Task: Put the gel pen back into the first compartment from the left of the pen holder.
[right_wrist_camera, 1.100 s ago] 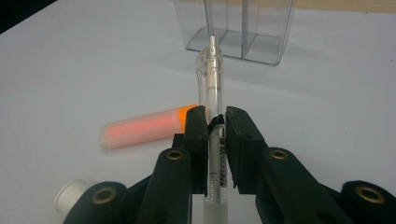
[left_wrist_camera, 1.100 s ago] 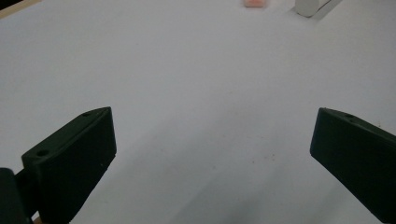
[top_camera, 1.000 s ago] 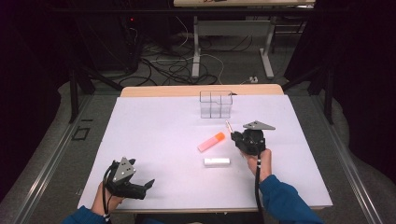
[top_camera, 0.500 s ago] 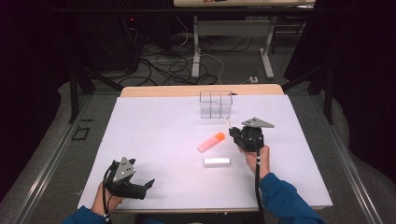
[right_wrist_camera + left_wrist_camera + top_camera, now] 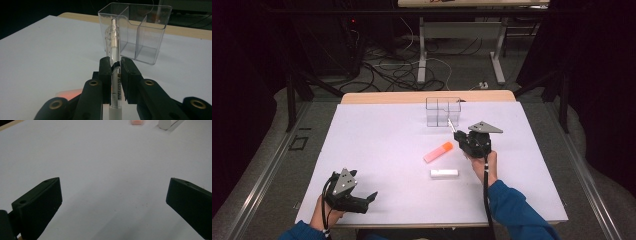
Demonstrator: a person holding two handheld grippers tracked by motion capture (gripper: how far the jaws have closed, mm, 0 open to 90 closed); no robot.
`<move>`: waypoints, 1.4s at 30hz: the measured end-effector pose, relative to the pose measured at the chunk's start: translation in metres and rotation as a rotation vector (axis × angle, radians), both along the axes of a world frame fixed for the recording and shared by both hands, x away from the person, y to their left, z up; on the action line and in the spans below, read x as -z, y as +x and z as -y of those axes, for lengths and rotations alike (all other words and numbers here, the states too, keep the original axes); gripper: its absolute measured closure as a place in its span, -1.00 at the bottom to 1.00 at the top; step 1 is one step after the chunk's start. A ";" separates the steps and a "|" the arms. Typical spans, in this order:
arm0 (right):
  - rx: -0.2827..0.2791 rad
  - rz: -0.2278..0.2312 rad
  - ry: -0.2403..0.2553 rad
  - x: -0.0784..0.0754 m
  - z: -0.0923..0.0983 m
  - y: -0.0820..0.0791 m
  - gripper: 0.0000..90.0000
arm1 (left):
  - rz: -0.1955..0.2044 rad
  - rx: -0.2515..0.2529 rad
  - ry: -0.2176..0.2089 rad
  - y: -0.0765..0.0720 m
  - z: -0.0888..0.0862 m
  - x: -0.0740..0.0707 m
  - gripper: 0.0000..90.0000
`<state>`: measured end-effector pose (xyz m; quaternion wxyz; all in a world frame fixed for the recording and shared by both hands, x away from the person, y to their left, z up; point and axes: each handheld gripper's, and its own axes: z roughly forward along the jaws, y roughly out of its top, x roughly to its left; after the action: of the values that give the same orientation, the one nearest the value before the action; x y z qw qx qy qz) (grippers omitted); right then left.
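The right gripper [image 5: 115, 65] has its jaws clamped on a clear pen [image 5: 114, 50], gripping it at mid-barrel so the clicker end sticks out ahead, probably to leave a free length to slide into a container. In the high view the pen [image 5: 451, 125] juts from the right gripper [image 5: 460, 137] toward 11 o'clock, its end near the clear organizer [image 5: 443, 111] at the far side of the white table [image 5: 377, 145]. The right gripper view shows the organizer [image 5: 142, 30] just behind the pen, still apart from it, with 2 upright compartments in sight, both empty as far as can be seen.

At 7 o'clock from the right gripper lies an orange marker [image 5: 438, 151], and at 6 o'clock from that marker a white eraser-like bar [image 5: 444, 173]; both lie loose on the table.

The left gripper [image 5: 371, 197] rests low at the near left, jaws wide apart on nothing, likely parked while the right one works.
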<state>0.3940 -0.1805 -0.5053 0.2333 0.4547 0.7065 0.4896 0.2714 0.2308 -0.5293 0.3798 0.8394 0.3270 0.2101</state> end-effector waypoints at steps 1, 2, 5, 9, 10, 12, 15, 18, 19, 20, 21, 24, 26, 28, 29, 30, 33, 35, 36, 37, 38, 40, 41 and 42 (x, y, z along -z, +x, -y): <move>0.001 0.006 -0.001 0.000 0.000 0.001 0.77 | 0.000 0.001 0.000 0.000 0.000 0.000 -0.99; -0.001 0.007 0.000 0.000 0.000 0.002 0.77 | 0.000 0.001 -0.001 0.000 0.000 0.000 -0.99; 0.000 0.012 0.004 -0.002 -0.001 0.004 0.77 | -0.001 0.001 -0.001 0.000 0.000 0.000 -0.99; 0.000 0.033 0.014 -0.003 -0.003 0.008 0.77 | -0.001 0.000 -0.002 0.000 0.000 0.000 -0.99; 0.002 0.033 0.012 -0.004 -0.003 0.009 0.77 | 0.000 0.002 -0.001 0.000 0.000 0.000 -0.99; 0.003 0.037 0.017 -0.005 -0.005 0.011 0.77 | -0.001 -0.002 -0.007 0.000 0.000 0.000 -0.99; 0.000 0.046 0.015 -0.005 -0.007 0.015 0.77 | -0.008 0.002 -0.003 0.000 0.000 0.000 -0.99; -0.003 0.051 0.019 -0.005 -0.009 0.019 0.77 | -0.007 0.004 -0.002 0.000 0.000 0.000 -0.99; -0.004 0.051 0.021 -0.005 -0.010 0.020 0.77 | -0.008 0.002 -0.003 0.000 0.000 0.000 -0.99; -0.001 0.054 0.021 -0.005 -0.011 0.021 0.77 | -0.008 0.004 -0.002 0.000 0.000 0.000 -0.99; 0.003 0.061 0.024 -0.005 -0.012 0.023 0.77 | -0.008 0.005 -0.005 0.001 0.000 0.000 -0.99; -0.003 0.065 0.023 -0.005 -0.013 0.027 0.77 | -0.008 0.004 -0.003 0.001 0.000 0.000 -0.99; -0.005 0.073 0.030 -0.004 -0.014 0.030 0.77 | -0.008 0.005 -0.004 0.001 0.000 0.000 -0.99; -0.003 0.078 0.034 -0.004 -0.016 0.033 0.77 | -0.008 0.007 -0.006 0.001 0.000 0.000 -0.99; -0.003 0.085 0.033 -0.003 -0.016 0.034 0.77 | -0.009 0.007 -0.007 0.001 0.000 0.000 -0.99; -0.001 0.088 0.036 -0.002 -0.017 0.035 0.77 | -0.009 0.007 -0.008 0.001 0.000 0.000 -0.99; 0.002 0.086 0.048 -0.003 -0.019 0.041 0.77 | -0.009 0.007 -0.009 0.001 0.000 0.000 -0.99; 0.000 0.089 0.042 -0.004 -0.020 0.044 0.77 | -0.009 0.006 -0.010 0.001 0.000 0.000 -0.99; 0.001 0.090 0.047 -0.006 -0.021 0.045 0.77 | -0.009 0.006 -0.010 0.001 0.000 0.000 -0.99; 0.001 0.095 0.045 -0.007 -0.021 0.046 0.77 | -0.010 0.006 -0.010 0.001 0.000 0.000 -0.99; 0.001 0.101 0.042 -0.008 -0.022 0.047 0.77 | -0.010 0.007 -0.010 0.001 0.000 0.000 -0.99; 0.000 0.105 0.041 -0.009 -0.024 0.050 0.77 | -0.009 0.008 -0.010 0.001 0.000 0.000 -0.99; -0.001 0.098 0.044 -0.010 -0.025 0.052 0.77 | -0.009 0.008 -0.011 0.001 0.000 0.000 -0.99; 0.000 0.106 0.043 -0.011 -0.025 0.053 0.77 | -0.009 0.008 -0.011 0.001 0.000 0.000 -0.99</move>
<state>0.4474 -0.1551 -0.4944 0.2608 0.4331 0.6824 0.5280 0.2723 0.2311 -0.5291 0.3838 0.8397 0.3263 0.2029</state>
